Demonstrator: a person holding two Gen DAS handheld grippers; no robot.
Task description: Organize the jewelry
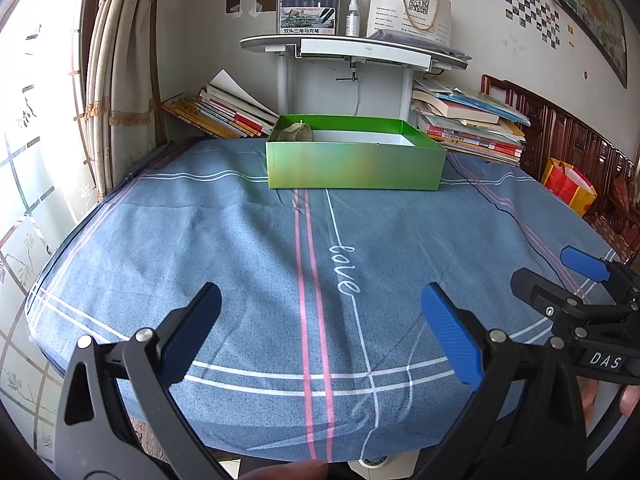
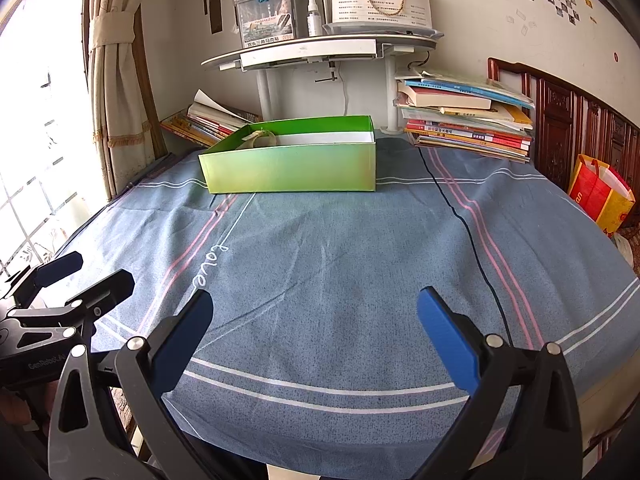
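Observation:
A green open box (image 1: 356, 164) stands at the far side of a blue cloth-covered table (image 1: 240, 248). A pale beige piece (image 1: 297, 132), perhaps a small pouch or bracelet, lies in its left back corner, also seen in the right wrist view as the pale piece (image 2: 260, 139) inside the green box (image 2: 292, 170). My left gripper (image 1: 320, 328) hovers open over the near table edge, nothing between its fingers. My right gripper (image 2: 316, 336) is open and empty too, beside it; the right gripper (image 1: 560, 272) shows at the right of the left wrist view, and the left gripper (image 2: 92, 272) shows at the left of the right wrist view.
Stacks of books (image 1: 472, 124) and leaning books (image 1: 216, 112) flank a white shelf stand (image 1: 352, 52) behind the box. A thin black cable (image 2: 476, 248) runs across the cloth on the right. A red-yellow bag (image 2: 600, 196) stands by the wooden furniture; a curtain (image 1: 120, 80) hangs left.

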